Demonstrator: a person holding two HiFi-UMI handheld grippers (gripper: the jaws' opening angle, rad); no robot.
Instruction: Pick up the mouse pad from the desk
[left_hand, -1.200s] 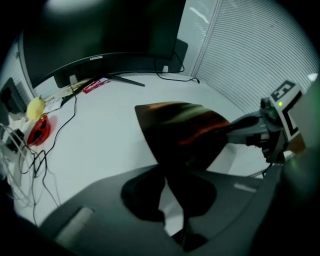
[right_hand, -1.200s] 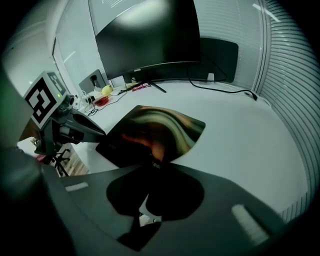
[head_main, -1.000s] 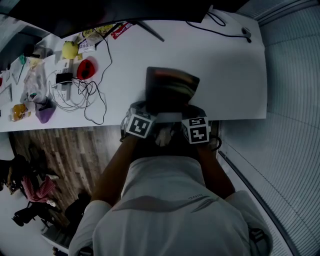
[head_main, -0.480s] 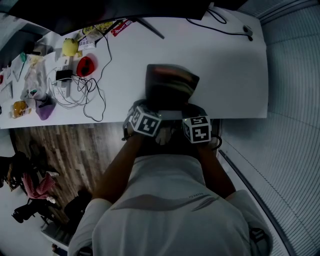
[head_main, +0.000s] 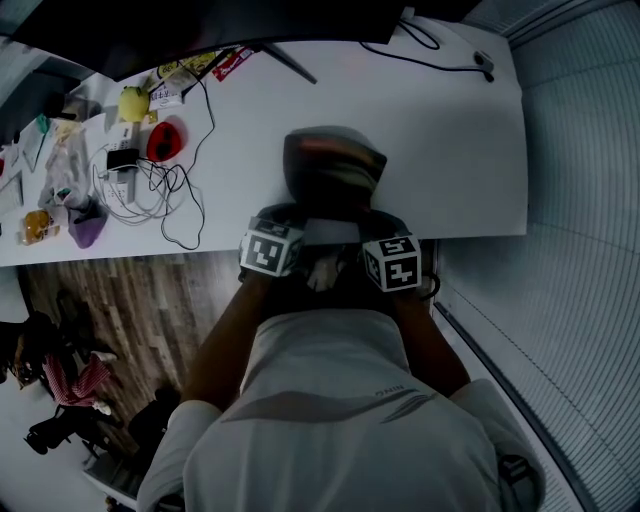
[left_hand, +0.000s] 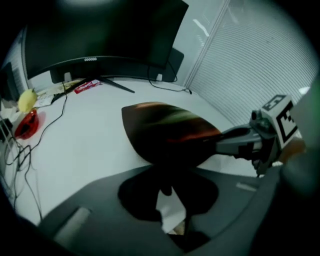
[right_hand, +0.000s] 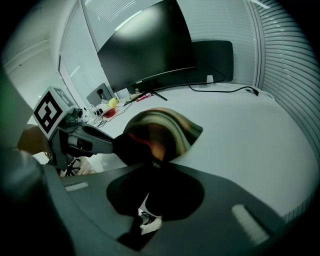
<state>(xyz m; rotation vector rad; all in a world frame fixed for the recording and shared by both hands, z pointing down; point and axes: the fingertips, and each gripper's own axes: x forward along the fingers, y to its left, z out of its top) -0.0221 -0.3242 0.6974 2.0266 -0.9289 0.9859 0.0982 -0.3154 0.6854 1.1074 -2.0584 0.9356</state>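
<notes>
The white counter (head_main: 455, 140) fills the upper half of the head view, with a dark monitor (head_main: 200, 25) along its far edge. The mouse pad (head_main: 333, 168) (dark, with reddish streaks) sits near the counter's front edge, bowed upward between both tools; whether its far edge touches the surface I cannot tell. The left tongs (head_main: 288, 214) have just been closing and now pinch the pad's near left corner. The right tongs (head_main: 374, 216) are clamped on the near right corner. Tangled cables (head_main: 165, 190), a red object (head_main: 165, 140) and a yellow one (head_main: 133, 102) lie far left.
</notes>
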